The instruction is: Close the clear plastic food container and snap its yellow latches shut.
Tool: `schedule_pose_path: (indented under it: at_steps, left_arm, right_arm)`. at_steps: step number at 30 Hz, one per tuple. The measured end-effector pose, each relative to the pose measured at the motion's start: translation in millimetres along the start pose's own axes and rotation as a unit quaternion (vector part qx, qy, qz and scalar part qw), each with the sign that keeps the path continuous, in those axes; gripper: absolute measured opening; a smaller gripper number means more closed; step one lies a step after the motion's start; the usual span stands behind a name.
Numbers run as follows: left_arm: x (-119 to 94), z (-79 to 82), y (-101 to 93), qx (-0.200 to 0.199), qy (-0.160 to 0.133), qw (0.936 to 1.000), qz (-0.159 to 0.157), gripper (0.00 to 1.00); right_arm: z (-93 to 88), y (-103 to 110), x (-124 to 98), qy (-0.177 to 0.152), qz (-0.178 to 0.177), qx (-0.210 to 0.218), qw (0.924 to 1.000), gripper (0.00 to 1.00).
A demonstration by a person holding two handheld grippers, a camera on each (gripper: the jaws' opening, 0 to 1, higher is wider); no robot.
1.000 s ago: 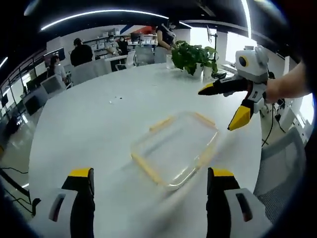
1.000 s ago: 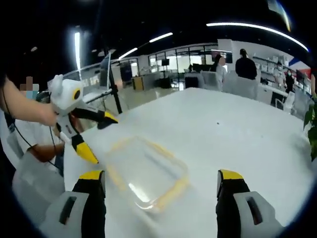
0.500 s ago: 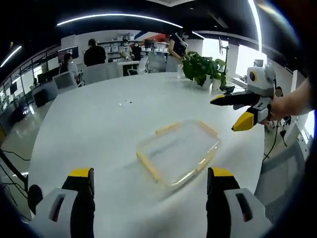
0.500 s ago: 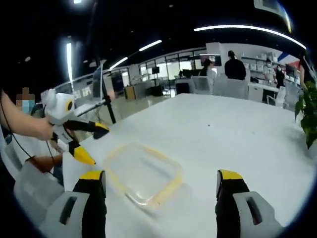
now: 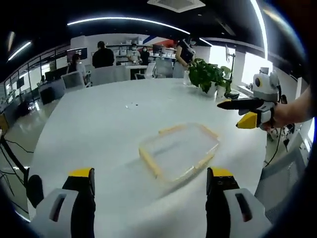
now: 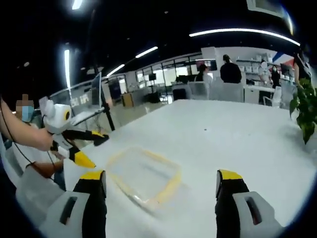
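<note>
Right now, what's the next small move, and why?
Probably bring both grippers down to the container: it lies flat on the table, yellow latches around its rim, and the left gripper and right gripper hover open, clear of it on opposite sides.

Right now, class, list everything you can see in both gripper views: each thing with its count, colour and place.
Food container: one, clear with yellow latches, flat on the table between the two grippers, touched by neither.
Table: one, white, round, under the container.
Potted plant: one, green, at the table's far edge in the left gripper view.
People: several, dark clothes, at desks in the background.
Office chairs: a few, pale, beyond the table.
Ceiling lights: several, white strips.
Left gripper: one, grey with yellow-tipped fingers, open.
Right gripper: one, same colours, open.
</note>
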State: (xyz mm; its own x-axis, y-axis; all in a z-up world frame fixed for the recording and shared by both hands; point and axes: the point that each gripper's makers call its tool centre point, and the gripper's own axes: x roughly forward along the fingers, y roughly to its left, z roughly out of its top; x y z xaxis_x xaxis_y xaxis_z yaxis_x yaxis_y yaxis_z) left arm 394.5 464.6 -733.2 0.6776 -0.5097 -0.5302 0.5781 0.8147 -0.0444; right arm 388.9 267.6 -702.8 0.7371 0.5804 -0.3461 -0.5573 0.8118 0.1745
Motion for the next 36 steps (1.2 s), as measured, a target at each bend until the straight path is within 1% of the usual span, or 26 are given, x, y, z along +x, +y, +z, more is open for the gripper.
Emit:
schedule_pose_path:
  at_steps: [5, 8, 12, 15, 20, 23, 24, 31, 34, 36]
  left_arm:
    - [-4, -0.6, -4.0, -0.004, -0.009, 0.9999, -0.01, 0.94]
    - [-6, -2.9, -3.2, -0.002, -0.009, 0.9999, -0.007, 0.94]
    - [-9, -3.9, -5.0, -0.009, -0.015, 0.9998, -0.005, 0.93]
    - [-13, -7.0, -8.9, -0.01, -0.016, 0.9998, -0.008, 0.93]
    - [-20, -10.1, -9.3, -0.008, -0.02, 0.9997, -0.008, 0.92]
    - [-25, -10.8, -6.9, -0.014, -0.025, 0.9996, -0.004, 0.92]
    - [-28, -10.4, -6.9, -0.017, -0.031, 0.9994, -0.002, 0.92]
    - [-36, -14.7, -10.2, -0.016, -0.039, 0.9991, 0.008, 0.9]
    - [-39, -16.8, -11.3, -0.027, -0.044, 0.9986, 0.011, 0.9]
    - [-43, -17.8, -14.2, -0.028, -0.048, 0.9984, 0.012, 0.9]
  right_arm:
    - [-2.8, 6, -6, -0.001, 0.004, 0.002, 1.0, 0.93]
    - [-5.6, 6, -10, -0.001, 0.004, 0.001, 1.0, 0.93]
    - [-7.4, 4, -15, -0.006, -0.001, 0.01, 0.9999, 0.93]
    - [-8.1, 6, -19, -0.009, -0.001, 0.012, 0.9999, 0.93]
    - [-6.5, 8, -28, -0.016, -0.005, 0.011, 0.9998, 0.93]
    - [-4.2, 8, -33, -0.026, -0.009, 0.017, 0.9995, 0.93]
    - [-4.2, 7, -35, -0.028, -0.011, 0.018, 0.9994, 0.93]
    - [-5.7, 9, -47, -0.039, -0.021, 0.02, 0.9988, 0.93]
    - [-6.2, 11, -51, -0.043, -0.021, 0.024, 0.9986, 0.93]
    - [-6.6, 12, -53, -0.044, -0.025, 0.018, 0.9985, 0.93]
